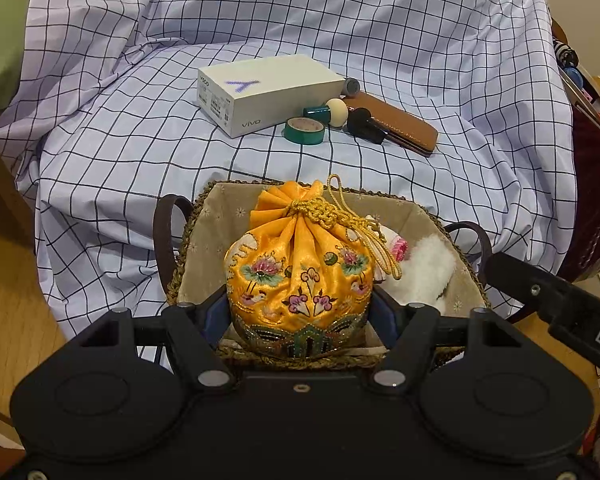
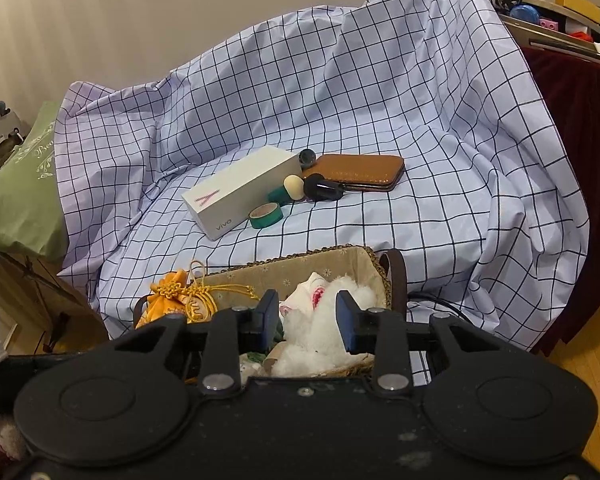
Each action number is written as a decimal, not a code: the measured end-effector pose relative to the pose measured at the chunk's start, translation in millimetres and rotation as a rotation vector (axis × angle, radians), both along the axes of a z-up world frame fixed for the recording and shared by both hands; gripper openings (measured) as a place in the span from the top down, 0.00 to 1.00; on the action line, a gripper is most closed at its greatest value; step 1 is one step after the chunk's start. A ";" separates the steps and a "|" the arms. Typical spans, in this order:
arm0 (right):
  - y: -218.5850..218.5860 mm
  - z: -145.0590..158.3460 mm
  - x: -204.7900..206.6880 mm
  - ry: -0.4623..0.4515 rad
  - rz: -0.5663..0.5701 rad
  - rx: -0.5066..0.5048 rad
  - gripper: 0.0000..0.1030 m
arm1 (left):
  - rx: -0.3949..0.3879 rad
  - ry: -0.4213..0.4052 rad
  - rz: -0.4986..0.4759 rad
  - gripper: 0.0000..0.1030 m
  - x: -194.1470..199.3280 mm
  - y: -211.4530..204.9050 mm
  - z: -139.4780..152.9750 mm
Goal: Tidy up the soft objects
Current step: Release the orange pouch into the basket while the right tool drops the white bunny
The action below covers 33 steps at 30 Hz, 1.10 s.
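My left gripper [image 1: 298,308] is shut on an orange embroidered drawstring pouch [image 1: 300,268], held upright in a woven basket [image 1: 228,204] with a beige floral lining. A white fluffy toy [image 1: 420,268] lies in the basket to the pouch's right. In the right wrist view my right gripper [image 2: 308,320] is open over the basket [image 2: 340,260], its fingers either side of the white fluffy toy [image 2: 320,328] without pressing it. The orange pouch [image 2: 172,300] shows at the left of that view.
A checked lilac cloth [image 1: 140,152] covers the seat. On it lie a white vivo box [image 1: 260,92], green tape roll [image 1: 304,130], a green-handled puff [image 1: 328,111], a black brush [image 1: 364,124] and a brown case [image 1: 400,120]. A cluttered shelf [image 2: 560,12] stands at the right.
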State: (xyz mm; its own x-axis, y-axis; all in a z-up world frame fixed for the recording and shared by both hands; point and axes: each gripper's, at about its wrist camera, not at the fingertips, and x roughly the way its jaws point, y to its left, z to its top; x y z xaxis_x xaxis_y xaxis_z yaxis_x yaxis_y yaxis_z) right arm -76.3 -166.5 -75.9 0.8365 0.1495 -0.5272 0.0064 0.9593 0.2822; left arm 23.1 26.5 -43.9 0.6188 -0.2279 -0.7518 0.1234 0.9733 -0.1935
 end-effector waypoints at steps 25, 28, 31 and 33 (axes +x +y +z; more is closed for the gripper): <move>-2.4 -0.9 1.4 0.011 -0.010 -0.001 0.68 | 0.040 -0.044 0.024 0.28 -7.9 0.6 6.8; -2.8 -1.0 1.8 0.013 -0.011 -0.001 0.67 | 0.047 -0.051 0.034 0.28 -8.6 1.2 7.9; -2.9 -0.8 1.7 0.014 -0.011 -0.001 0.67 | 0.058 -0.058 0.042 0.28 -9.1 1.6 8.9; -2.9 -0.8 1.8 0.015 -0.011 -0.001 0.65 | 0.064 -0.062 0.047 0.28 -9.2 1.7 9.5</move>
